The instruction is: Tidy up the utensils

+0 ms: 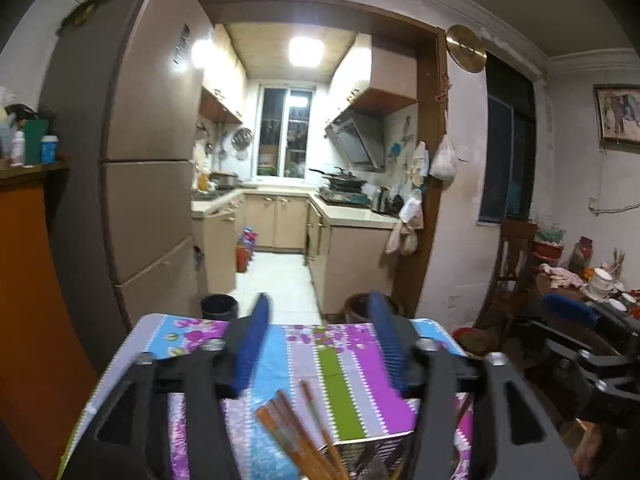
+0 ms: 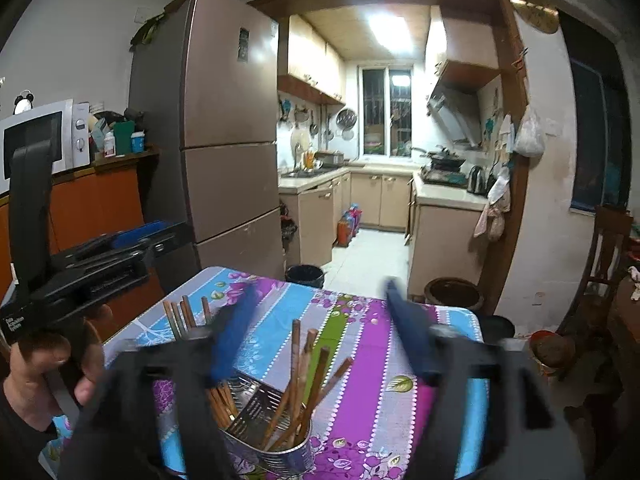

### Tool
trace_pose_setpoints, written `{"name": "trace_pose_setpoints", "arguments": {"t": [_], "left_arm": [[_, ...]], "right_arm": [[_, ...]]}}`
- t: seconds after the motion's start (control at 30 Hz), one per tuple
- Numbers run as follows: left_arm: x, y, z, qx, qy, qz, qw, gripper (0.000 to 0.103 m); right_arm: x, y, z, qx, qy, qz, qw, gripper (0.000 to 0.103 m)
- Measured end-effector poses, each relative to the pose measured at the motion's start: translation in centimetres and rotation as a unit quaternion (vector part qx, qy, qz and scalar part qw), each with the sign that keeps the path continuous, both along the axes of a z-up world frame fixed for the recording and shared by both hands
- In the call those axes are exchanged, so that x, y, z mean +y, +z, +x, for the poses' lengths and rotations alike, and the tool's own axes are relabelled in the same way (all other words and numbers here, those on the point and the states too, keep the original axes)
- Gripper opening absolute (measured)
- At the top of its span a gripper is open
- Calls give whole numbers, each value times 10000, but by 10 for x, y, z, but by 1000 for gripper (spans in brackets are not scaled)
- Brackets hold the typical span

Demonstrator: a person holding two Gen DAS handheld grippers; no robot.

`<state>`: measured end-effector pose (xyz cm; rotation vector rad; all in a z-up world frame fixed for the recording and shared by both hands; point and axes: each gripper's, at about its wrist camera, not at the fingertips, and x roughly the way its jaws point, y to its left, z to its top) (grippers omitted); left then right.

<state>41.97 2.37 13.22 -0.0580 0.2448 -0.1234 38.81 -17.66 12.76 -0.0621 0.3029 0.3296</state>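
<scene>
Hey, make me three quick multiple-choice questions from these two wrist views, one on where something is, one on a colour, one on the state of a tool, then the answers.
1. Where do most chopsticks stand?
A. In the metal holder
B. In the bin
C. On the fridge

2. What colour are the pads of the right tool?
A. Red
B. Blue
C. White

3. How is the left tool?
A. Shut on a chopstick
B. Shut on nothing
C. Open, holding nothing

Answers:
1 A, the sticks rise from the holder on the cloth.
2 B, both pads show blue.
3 C, its pads stand wide apart with only cloth between.
</scene>
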Motion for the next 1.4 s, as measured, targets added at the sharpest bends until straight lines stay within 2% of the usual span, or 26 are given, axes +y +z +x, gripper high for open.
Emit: {"name": "trace_pose_setpoints", "arguments": {"t": [0.1, 0.17, 0.37, 0.6, 0.83, 0.93, 1.1, 1.4], "left_arm": [[5, -7, -27, -225, 164, 148, 9995, 91], [8, -11, -46, -363, 218, 226, 9988, 98], [20, -20, -101, -709, 472, 146, 9963, 98], [26, -35, -175, -993, 438, -213, 9939, 98], [9, -59, -255, -925, 97, -15, 9957, 98], [9, -65, -285, -931, 3, -86, 9956, 98], [5, -76, -322, -864, -91, -87, 9962, 98], [-9, -95, -369, -617, -143, 31, 9980, 98]], "right_arm": [[-1, -8, -18, -221, -160, -50, 9996, 97], [-2, -14, -32, -367, -250, -71, 9990, 97], [-7, -25, -69, -774, -553, 38, 9955, 98], [-14, -41, -118, -831, -757, 120, 9936, 98], [-11, -62, -188, -884, -898, 128, 9919, 98], [-10, -69, -212, -817, -885, 154, 9926, 98], [-11, -77, -251, -813, -939, 265, 9919, 98], [-4, -90, -304, -898, -922, 118, 9916, 98]]}}
